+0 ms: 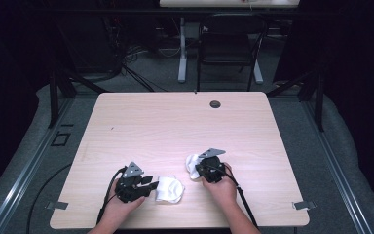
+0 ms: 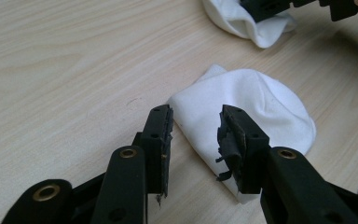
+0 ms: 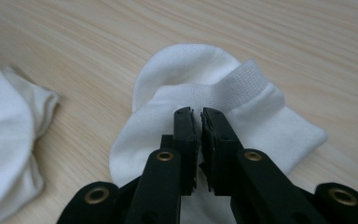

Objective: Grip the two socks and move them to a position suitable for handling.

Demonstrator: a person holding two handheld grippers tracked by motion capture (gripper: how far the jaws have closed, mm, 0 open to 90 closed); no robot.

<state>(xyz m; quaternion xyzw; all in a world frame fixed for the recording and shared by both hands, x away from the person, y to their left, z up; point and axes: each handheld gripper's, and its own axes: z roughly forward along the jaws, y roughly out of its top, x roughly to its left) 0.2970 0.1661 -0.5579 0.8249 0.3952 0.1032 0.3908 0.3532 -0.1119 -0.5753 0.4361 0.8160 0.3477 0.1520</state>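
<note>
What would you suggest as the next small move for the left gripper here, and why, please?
Probably ease the left gripper forward and close it: its jaws stand open, straddling the near edge of the nearer white sock without gripping it, while the right gripper looks already closed on the other sock.

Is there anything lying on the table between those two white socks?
No. In the high view, only bare wood separates the sock by the left gripper from the sock at the right gripper.

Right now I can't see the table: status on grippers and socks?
Left gripper open, fingers straddling near sock. Right gripper shut on second sock. Table otherwise bare, nothing blocking.
</note>
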